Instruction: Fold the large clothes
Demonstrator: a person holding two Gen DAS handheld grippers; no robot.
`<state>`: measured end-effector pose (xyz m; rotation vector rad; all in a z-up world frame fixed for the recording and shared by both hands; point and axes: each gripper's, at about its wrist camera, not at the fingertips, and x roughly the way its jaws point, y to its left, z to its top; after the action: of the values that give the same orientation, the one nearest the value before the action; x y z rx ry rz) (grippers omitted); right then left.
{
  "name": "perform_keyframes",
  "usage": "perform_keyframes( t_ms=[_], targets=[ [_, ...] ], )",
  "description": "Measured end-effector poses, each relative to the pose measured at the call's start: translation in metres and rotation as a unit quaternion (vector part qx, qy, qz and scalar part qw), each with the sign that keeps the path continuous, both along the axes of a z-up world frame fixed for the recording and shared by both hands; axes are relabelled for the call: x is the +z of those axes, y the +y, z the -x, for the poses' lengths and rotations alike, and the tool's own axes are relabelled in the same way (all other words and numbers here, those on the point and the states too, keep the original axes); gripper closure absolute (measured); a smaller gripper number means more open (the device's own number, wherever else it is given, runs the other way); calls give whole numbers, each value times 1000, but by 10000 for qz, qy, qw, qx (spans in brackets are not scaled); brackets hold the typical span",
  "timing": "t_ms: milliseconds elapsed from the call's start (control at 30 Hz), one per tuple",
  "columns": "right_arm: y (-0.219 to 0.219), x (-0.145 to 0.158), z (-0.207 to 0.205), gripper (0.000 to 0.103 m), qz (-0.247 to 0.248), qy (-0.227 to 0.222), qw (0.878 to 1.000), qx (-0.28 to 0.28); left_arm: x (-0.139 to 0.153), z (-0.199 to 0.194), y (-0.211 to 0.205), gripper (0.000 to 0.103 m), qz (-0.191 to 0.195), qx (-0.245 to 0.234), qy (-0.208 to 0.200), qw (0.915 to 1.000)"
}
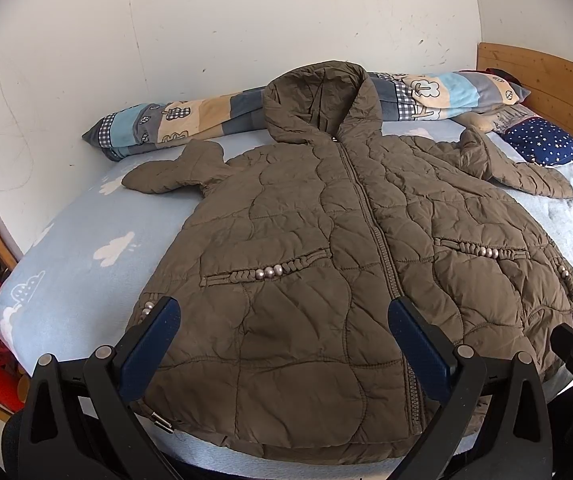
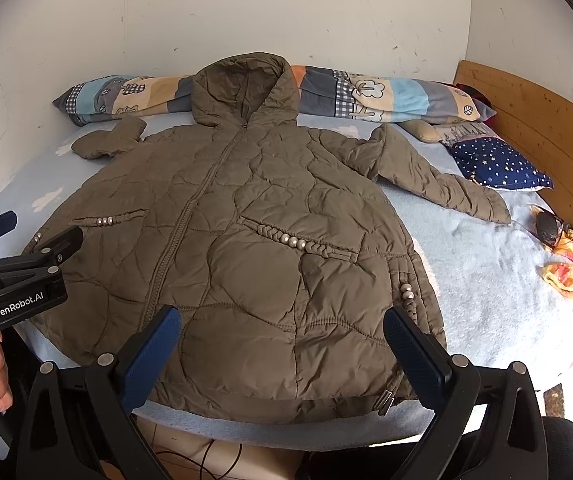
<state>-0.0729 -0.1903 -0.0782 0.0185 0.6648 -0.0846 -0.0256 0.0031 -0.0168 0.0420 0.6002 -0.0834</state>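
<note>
Left gripper (image 1: 282, 344): fingers spread, holding nothing, low in the frame over the hem. Right gripper (image 2: 282, 350): fingers spread, likewise empty, bottom centre.

One brown quilted hooded coat (image 2: 246, 240): lies flat, front up and zipped, across the bed (image 2: 486, 280), filling mid-frame; hood toward the wall. Two sleeves, both spread outward; two beaded pockets. No fold made yet, by my reading; sleeves and body all remain to fold.

One patchwork quilt roll (image 2: 386, 96), upper frame. One star-print pillow (image 2: 498, 164), upper right.
</note>
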Motion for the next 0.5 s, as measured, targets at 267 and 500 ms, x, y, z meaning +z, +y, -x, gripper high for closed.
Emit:
perform_keyframes(
  t_ms=[267, 500],
  targets=[
    [-10, -1, -2, 1, -190, 61, 9997, -102, -3, -2, 1, 0, -95, -15, 54, 9999],
    [-42, 12, -10, 1, -718, 27, 9972, -198, 1, -10, 2, 0, -44, -30, -23, 10000]
  ],
)
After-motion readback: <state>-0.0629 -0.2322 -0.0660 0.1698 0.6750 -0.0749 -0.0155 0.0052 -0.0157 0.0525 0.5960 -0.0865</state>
